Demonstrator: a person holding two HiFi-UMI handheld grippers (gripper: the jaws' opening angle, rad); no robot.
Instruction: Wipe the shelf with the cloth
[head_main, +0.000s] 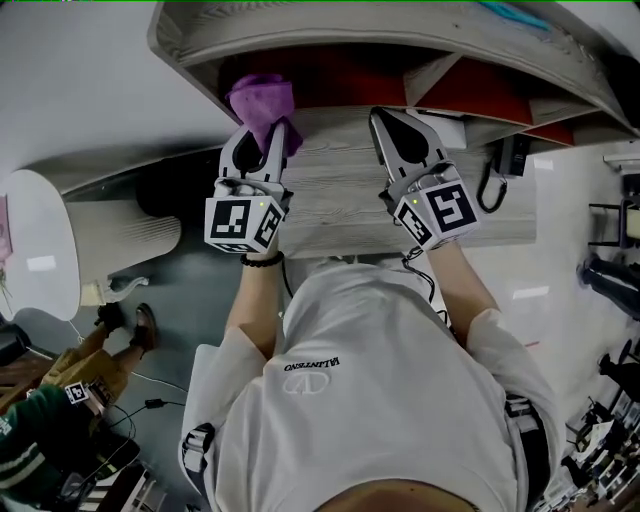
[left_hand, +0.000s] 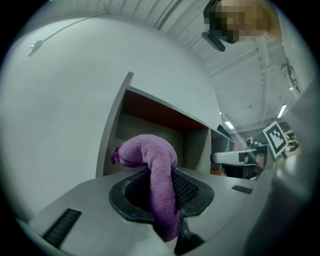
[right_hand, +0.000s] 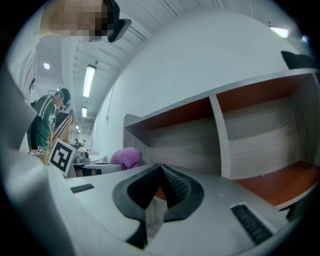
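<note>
While left tool (head_main: 262, 138) pinches it, purple cloth (head_main: 260, 98) runs lengthwise toward shelf (head_main: 330, 190)

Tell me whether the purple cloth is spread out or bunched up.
Bunched up. The left tongs are shut on the purple cloth, which bulges as a wad past their tips, one end trailing back between the jaws.

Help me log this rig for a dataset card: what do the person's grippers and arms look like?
Both the left gripper and right gripper are light grey plastic, tapering to jaws lined with black ribbed pads. Each carries a white cube with black square markers. A black cable trails behind the right one. The person wears a white short-sleeved T-shirt and a dark beaded bracelet.
</note>
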